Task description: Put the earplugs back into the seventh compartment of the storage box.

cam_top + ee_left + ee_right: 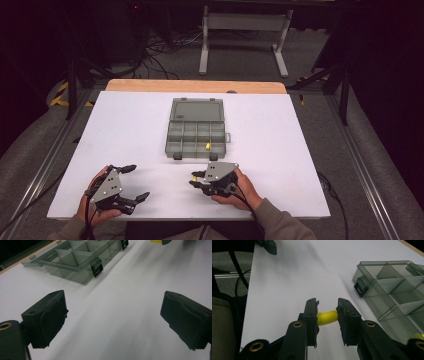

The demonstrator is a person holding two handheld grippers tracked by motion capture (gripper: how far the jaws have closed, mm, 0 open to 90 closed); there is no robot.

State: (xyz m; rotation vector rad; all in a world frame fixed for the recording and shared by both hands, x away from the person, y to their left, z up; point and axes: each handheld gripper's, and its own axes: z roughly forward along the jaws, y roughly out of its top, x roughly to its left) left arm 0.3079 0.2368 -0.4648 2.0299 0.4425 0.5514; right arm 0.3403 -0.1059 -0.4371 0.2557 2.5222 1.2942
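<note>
My right gripper (327,308) sits low over the white table (125,130), just in front of the open box (196,131), jaws pointing left across the board. It pinches a small yellow piece (327,317) between its pads, held clear above the surface. Right hand wraps the body from behind, wrist angled in from the bottom edge. Another yellow piece (208,146) lies in a front compartment of the box. My left gripper (132,182) rests near the table's front left corner, jaws spread wide, nothing between them.
</note>
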